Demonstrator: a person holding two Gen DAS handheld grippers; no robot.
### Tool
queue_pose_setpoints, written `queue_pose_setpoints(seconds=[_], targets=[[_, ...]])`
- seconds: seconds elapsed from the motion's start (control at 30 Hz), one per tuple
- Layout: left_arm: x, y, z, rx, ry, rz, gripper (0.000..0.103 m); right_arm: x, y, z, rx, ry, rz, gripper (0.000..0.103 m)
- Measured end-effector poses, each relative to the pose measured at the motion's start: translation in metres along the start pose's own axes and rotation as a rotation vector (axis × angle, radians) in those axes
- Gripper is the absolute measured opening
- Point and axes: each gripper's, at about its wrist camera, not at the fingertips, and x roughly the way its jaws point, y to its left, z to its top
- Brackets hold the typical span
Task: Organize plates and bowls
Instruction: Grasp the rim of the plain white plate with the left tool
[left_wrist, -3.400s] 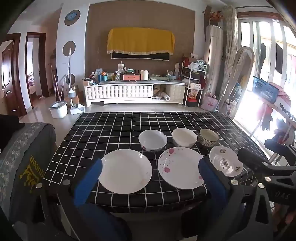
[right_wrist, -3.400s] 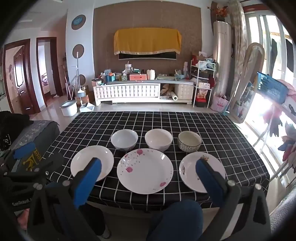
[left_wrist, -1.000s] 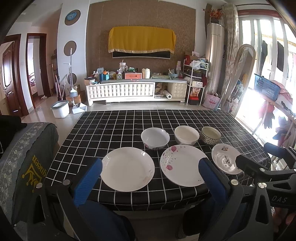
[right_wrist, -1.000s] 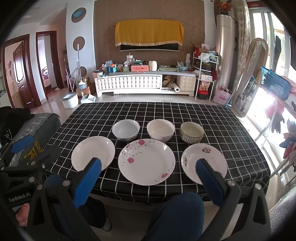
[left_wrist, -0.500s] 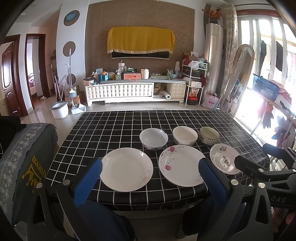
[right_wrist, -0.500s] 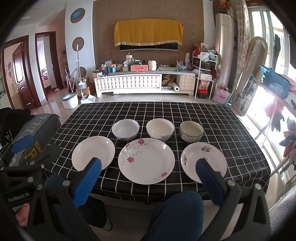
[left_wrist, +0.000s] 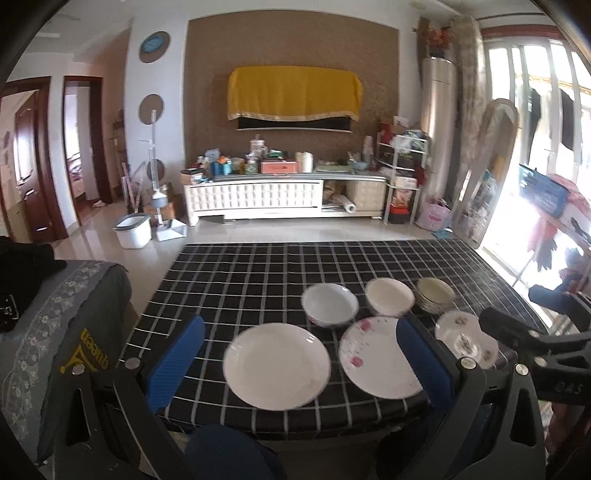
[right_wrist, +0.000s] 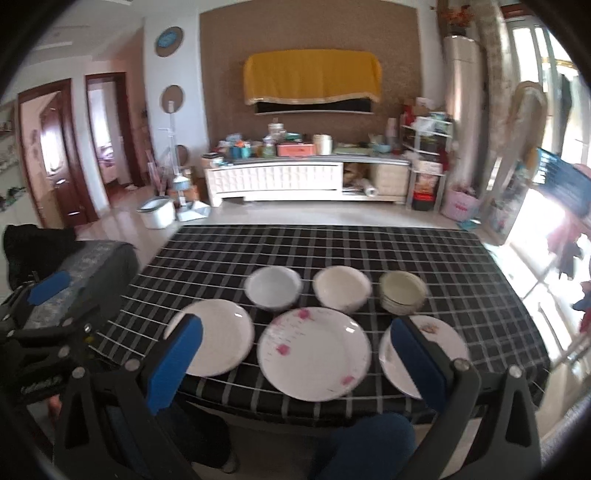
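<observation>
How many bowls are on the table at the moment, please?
3, in a row behind the plates: white bowl left, cream bowl middle, patterned bowl right. None appear hidden.

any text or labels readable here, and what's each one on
"DAS": on the black frame of the right tool, seen in the left wrist view.
Yellow lettering and an emblem on the grey cloth left of the table: upside down, not legible.
Pale lettering on the left tool body, seen in the right wrist view: too blurred to read.
Boxes and bottles on the white cabinet: too small to read.
Plates and bowls carry only patterns, no words.
</observation>
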Motion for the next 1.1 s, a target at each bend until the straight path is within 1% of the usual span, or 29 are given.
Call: queue_pose_setpoints(seconds=[0.13,0.2,0.27,0.3,0.33,0.37,0.43,0.47,0.53,0.63,0.8,0.9,1.0,1.1], targets=[[0.012,0.019,0.012,-0.01,0.023,0.015,0.103,0.02,0.014,0.015,-0.021,-0.007,0.011,0.103],[0.022,0.029,0.017,-0.001,0.034,0.039,0.103,0.034,0.022,0.023,-0.026,0.008,0.031,0.103],[0.033,0.038,0.021,0.006,0.061,0.034,0.103,0.046,0.026,0.03,0.0,0.013,0.078,0.103],[0.037,0.043,0.023,-0.003,0.07,0.029,0.103,0.05,0.027,0.032,0.015,0.012,0.076,0.103],[0.043,0.049,0.025,-0.012,0.078,0.03,0.103,0.058,0.03,0.036,0.026,0.021,0.055,0.103],[0.046,0.053,0.026,-0.016,0.083,0.032,0.103,0.067,0.033,0.038,0.027,0.041,0.057,0.103],[0.059,0.062,0.028,-0.023,0.106,0.046,0.103,0.085,0.037,0.041,0.029,0.079,0.11,0.103],[0.064,0.065,0.029,-0.027,0.115,0.048,0.103,0.091,0.039,0.041,0.03,0.087,0.118,0.103],[0.079,0.075,0.028,-0.036,0.147,0.044,0.103,0.109,0.047,0.039,0.004,0.115,0.104,0.103],[0.1,0.086,0.021,-0.044,0.195,0.053,0.103,0.133,0.054,0.036,-0.028,0.168,0.086,0.103],[0.137,0.099,0.004,-0.067,0.287,0.057,0.103,0.174,0.06,0.022,-0.047,0.272,0.111,0.103],[0.161,0.109,-0.01,-0.097,0.347,0.055,0.103,0.193,0.061,0.014,-0.061,0.312,0.098,0.103],[0.181,0.116,-0.025,-0.13,0.397,0.076,0.103,0.209,0.058,0.007,-0.057,0.348,0.096,0.102],[0.2,0.121,-0.038,-0.158,0.453,0.064,0.103,0.226,0.055,-0.002,-0.04,0.387,0.098,0.099]])
